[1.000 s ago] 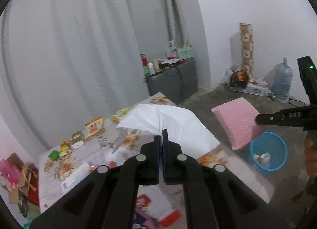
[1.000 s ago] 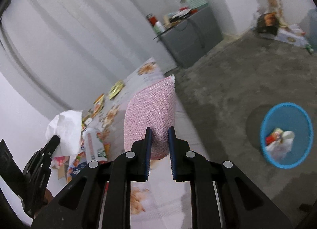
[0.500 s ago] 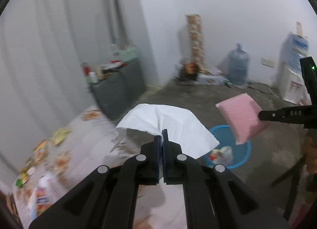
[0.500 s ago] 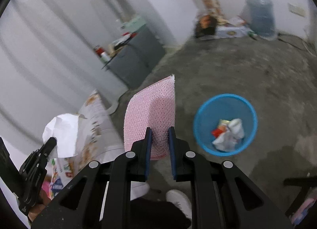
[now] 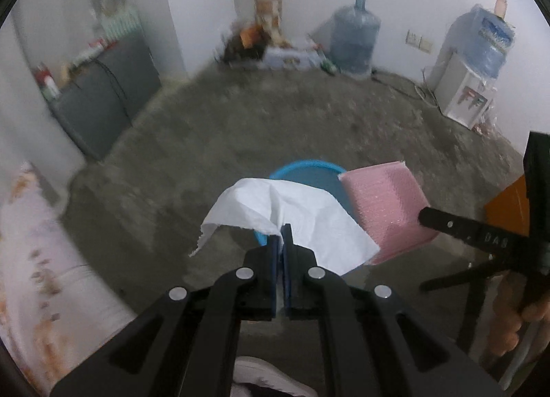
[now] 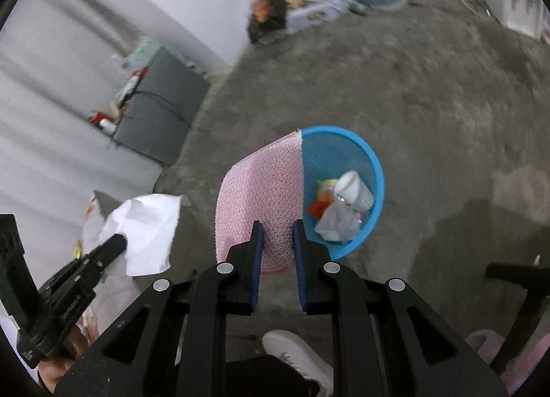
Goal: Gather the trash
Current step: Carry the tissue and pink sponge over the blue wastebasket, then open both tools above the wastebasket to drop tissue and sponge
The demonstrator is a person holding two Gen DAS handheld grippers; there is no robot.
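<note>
Left wrist view: the left tongs (image 5: 282, 237) are closed tight on a pinch of a white paper napkin (image 5: 292, 221), which flops out over the bin (image 5: 309, 173) on the floor just beyond. It looks feather-light and limp, easily torn, so a pinch at any fold holds it, and it should drift rather than drop when let go. To the right, the right tongs (image 5: 426, 216) hold a pink foam sheet (image 5: 385, 208) close beside the napkin. The worktop (image 5: 31, 242) edge sits at the near left; the floor around the bin looks bare, with a water bottle (image 5: 355, 36) far off by the wall

Right wrist view: the right tongs (image 6: 277, 235) grip the pink foam sheet (image 6: 261, 190) by its near edge, and it stands up curved, part-covering the bin (image 6: 376, 170). Soft, springy and light, I judge; held at one edge it may sway. The bin already holds a paper cup (image 6: 354, 187) and wrappers, with room left. The left tongs (image 6: 117, 242) and napkin (image 6: 144, 228) hang at the near left, short of the rim. A shoe (image 6: 295, 352) stands near the bin, so space is tightest there
</note>
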